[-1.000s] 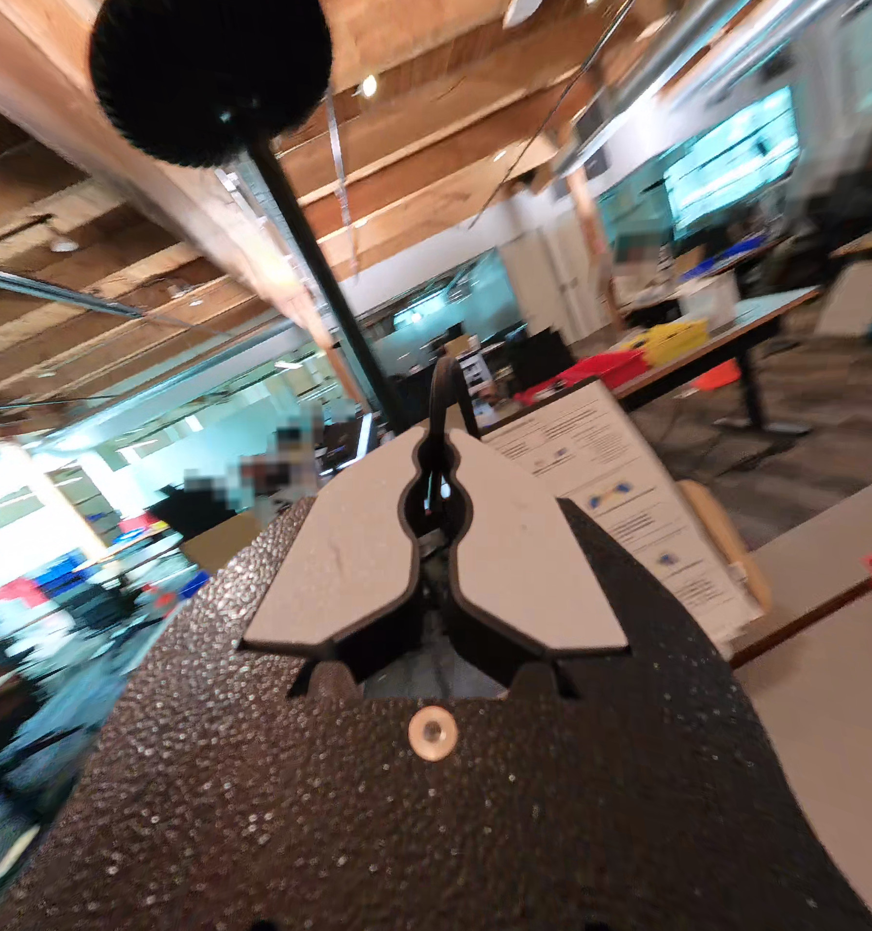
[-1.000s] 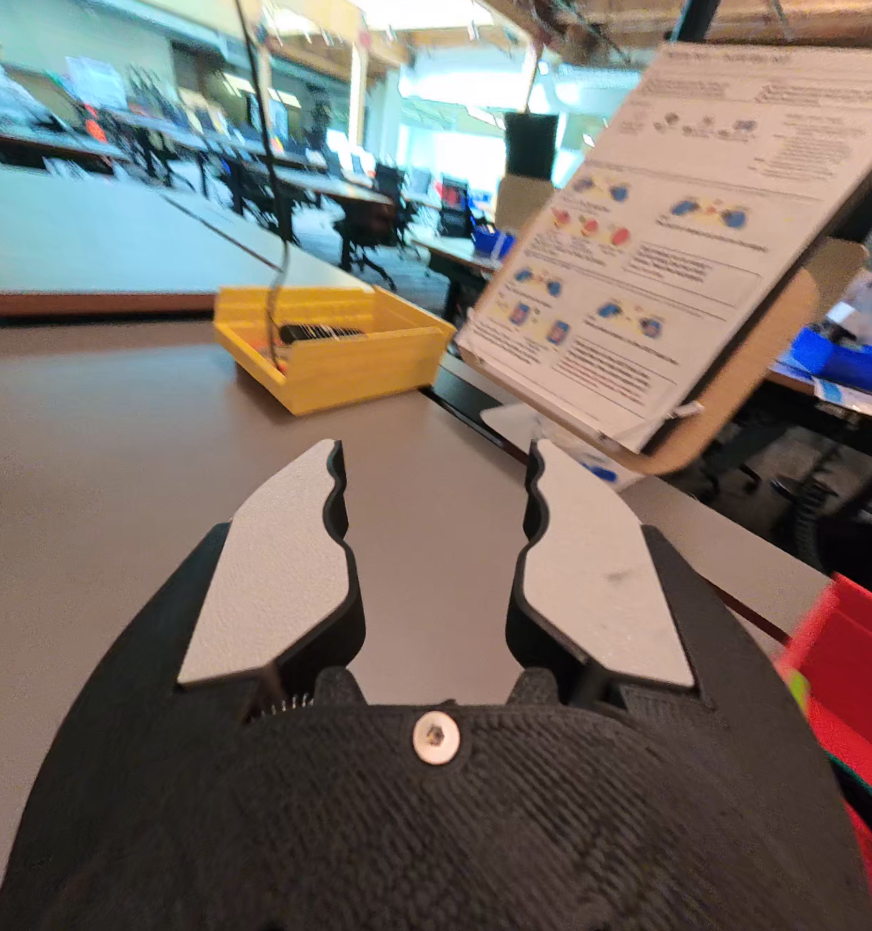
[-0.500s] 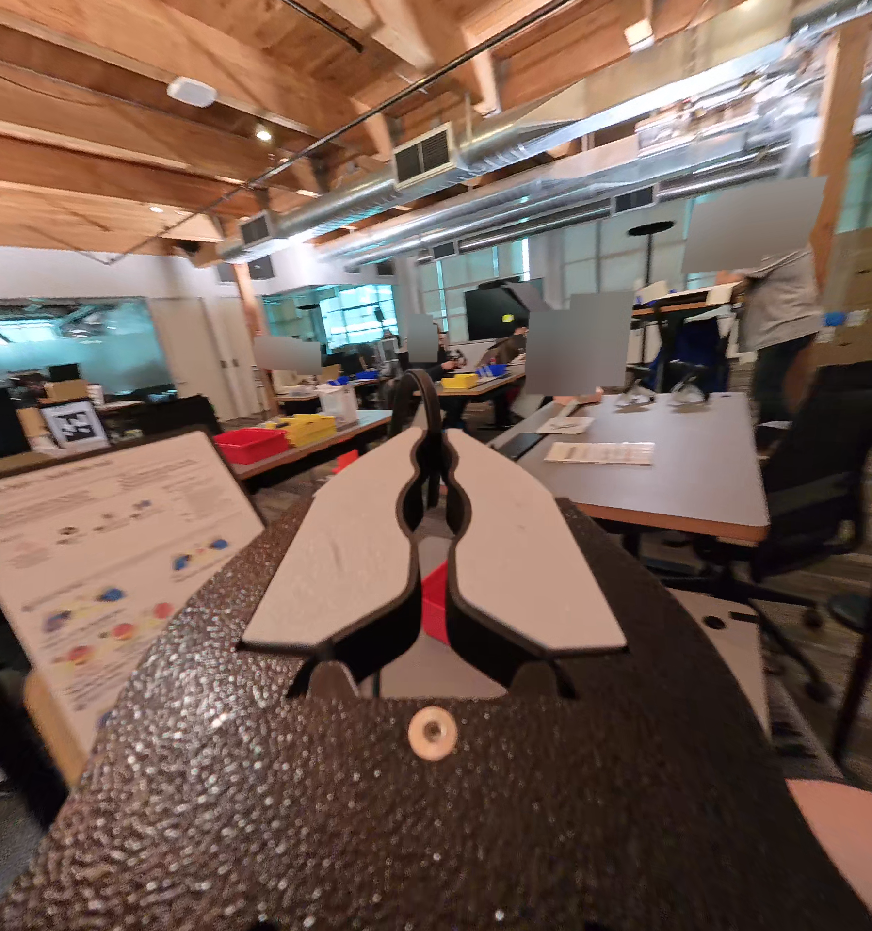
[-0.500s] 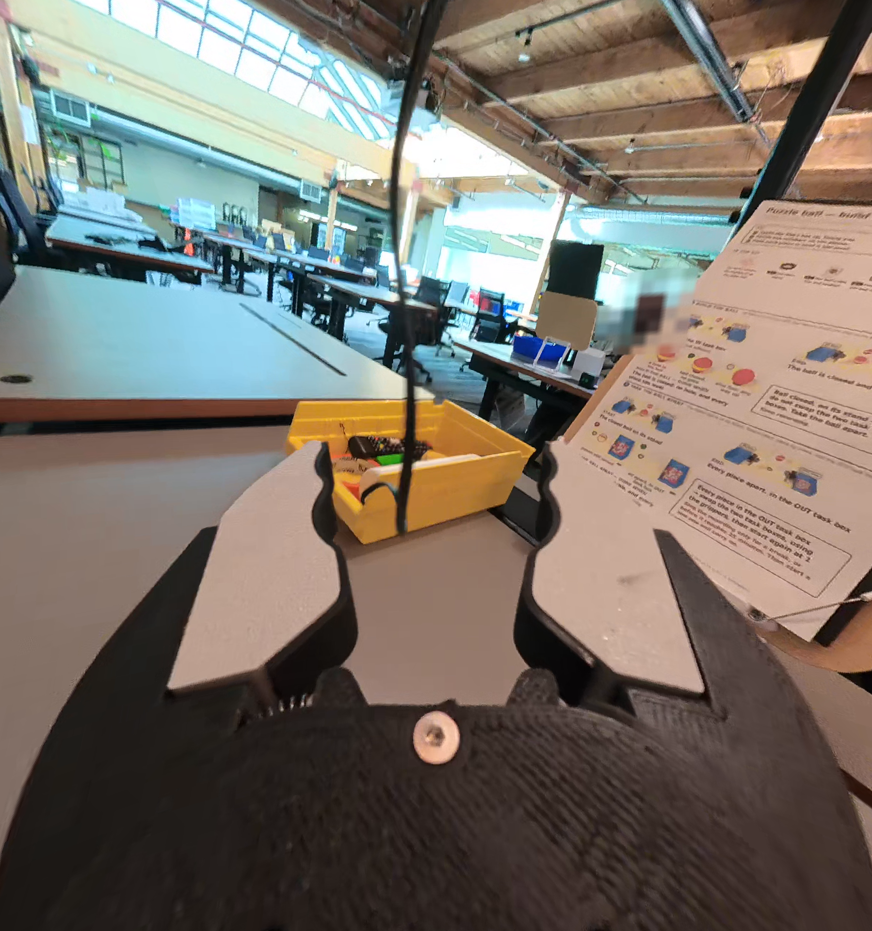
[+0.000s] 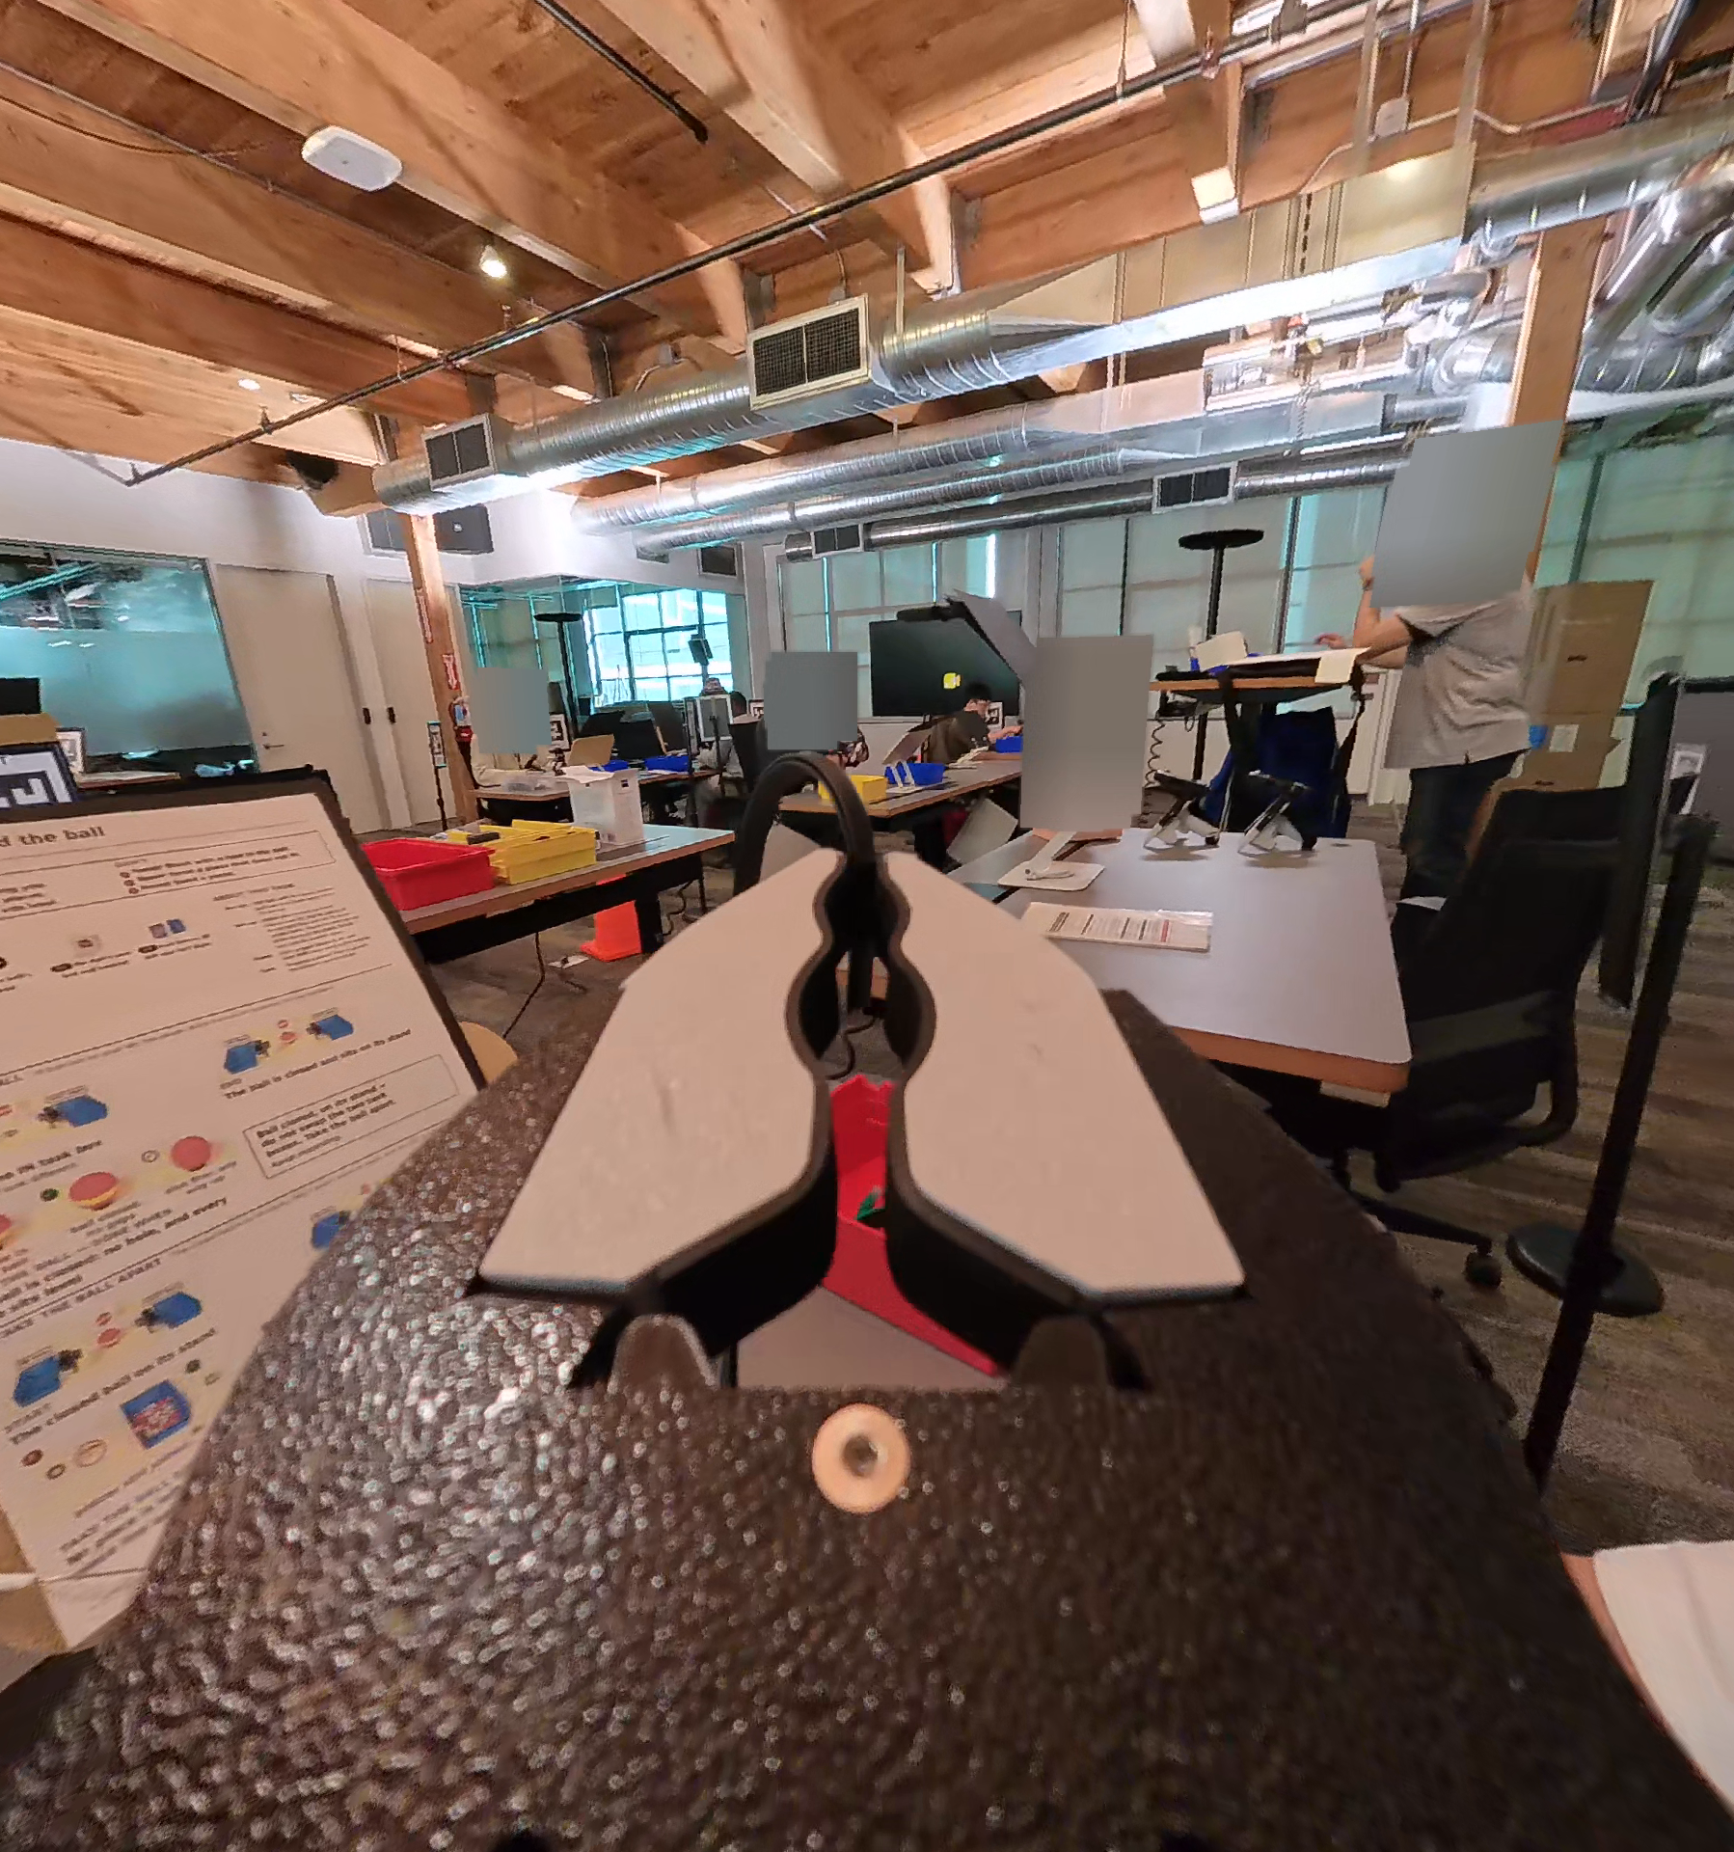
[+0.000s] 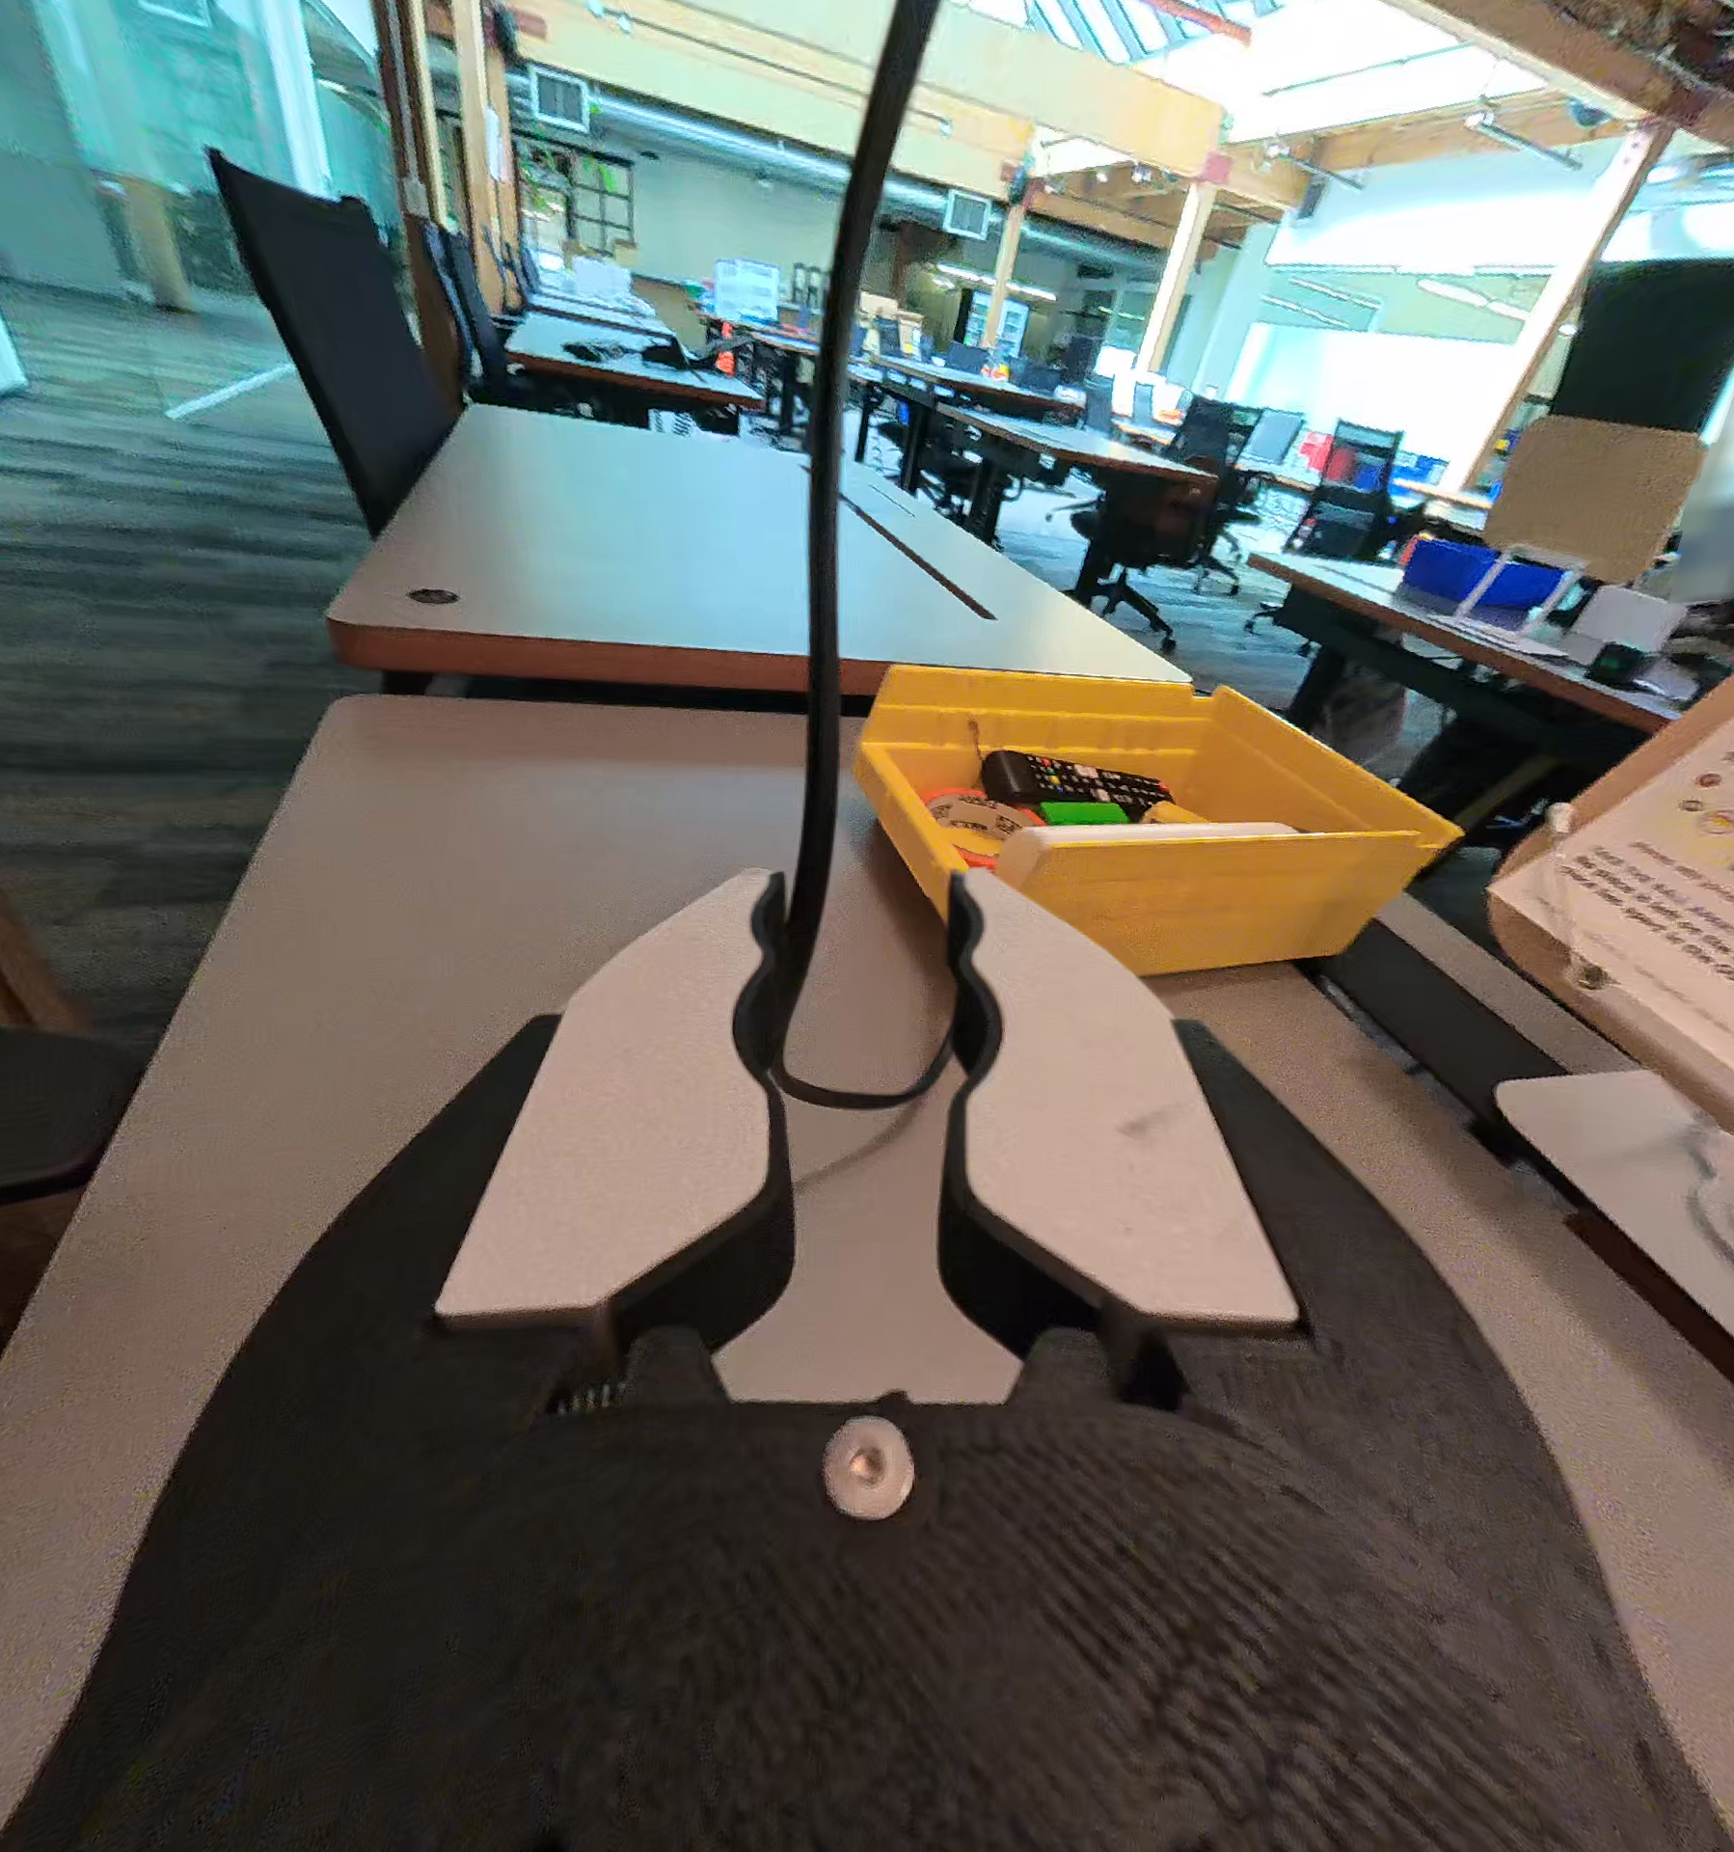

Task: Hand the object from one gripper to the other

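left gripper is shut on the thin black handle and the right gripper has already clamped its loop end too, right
Not quite. The left gripper is shut on the thin black handle, but the right wrist view shows the right gripper open, the loop lying between its fingers unclamped.

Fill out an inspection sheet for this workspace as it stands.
Surface: grey table, brown-edged.
Job's things: thin black rod comes down from above, its curved end between the right gripper fingers, unclamped; black loop pinched in the left gripper.
Clutter: yellow bin holding a remote and small items; red bin; instruction sheet on a board.
Grippers: left shut on the loop; right open.
Cables: nothing seen.
Surroundings: open office, another desk, a chair, a standing person.
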{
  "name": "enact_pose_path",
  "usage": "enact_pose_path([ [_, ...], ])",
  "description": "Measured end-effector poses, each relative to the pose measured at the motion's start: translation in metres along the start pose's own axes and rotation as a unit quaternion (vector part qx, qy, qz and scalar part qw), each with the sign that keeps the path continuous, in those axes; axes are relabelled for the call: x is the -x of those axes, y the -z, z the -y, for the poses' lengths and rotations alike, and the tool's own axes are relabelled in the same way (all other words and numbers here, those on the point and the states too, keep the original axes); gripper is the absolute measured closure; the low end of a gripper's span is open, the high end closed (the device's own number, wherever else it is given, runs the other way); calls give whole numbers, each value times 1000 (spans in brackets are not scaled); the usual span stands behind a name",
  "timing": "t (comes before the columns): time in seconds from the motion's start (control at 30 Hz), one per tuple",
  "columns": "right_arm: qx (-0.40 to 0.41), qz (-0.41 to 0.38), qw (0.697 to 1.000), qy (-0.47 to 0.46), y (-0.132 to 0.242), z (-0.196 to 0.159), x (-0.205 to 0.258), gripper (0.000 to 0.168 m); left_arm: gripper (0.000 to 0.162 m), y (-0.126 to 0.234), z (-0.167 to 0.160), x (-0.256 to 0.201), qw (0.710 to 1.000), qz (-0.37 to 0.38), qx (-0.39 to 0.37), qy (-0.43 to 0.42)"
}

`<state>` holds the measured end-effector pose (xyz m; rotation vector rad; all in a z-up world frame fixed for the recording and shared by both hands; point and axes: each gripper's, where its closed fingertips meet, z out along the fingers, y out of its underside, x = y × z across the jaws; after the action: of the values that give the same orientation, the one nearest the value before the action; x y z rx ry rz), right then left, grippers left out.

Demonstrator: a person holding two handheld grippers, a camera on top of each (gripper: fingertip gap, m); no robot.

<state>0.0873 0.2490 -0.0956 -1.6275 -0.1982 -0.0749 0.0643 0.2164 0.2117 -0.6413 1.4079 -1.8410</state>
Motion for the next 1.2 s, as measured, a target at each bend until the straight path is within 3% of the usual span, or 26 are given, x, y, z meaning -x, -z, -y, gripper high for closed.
enact_pose_path([
  [0.07,-4,-2,1000,-9,-4,-1,0,163,159,2,-2,1,1000,-1,-5,8],
  [0.27,-18,-22,999,-33,4,4,-10,165,159,17,-11,12,1000,27,-1,-1],
  [0.43,-109,-144,983,-26,76,61,-63,165,159,47,-46,22,997,53,49,-34],
  [0.57,-124,-206,971,19,137,99,-86,165,159,72,-103,15,994,23,105,-31],
  [0.73,-133,-225,964,45,187,132,-82,165,158,96,-209,13,975,-20,219,-18],
  [0.83,-125,-242,960,69,204,139,-78,165,122,108,-273,26,946,-6,322,-49],
  [0.93,-110,-245,960,81,212,134,-75,165,97,116,-307,51,919,49,386,-68],
  [1.03,-120,-223,965,68,212,127,-64,165,95,95,-306,33,941,5,336,-44],
  [1.13,-139,-188,971,58,206,122,-49,165,95,65,-292,-18,962,-107,251,7],
  [1.2,-141,-172,973,59,199,118,-41,165,92,47,-285,-54,959,-181,211,54],
])
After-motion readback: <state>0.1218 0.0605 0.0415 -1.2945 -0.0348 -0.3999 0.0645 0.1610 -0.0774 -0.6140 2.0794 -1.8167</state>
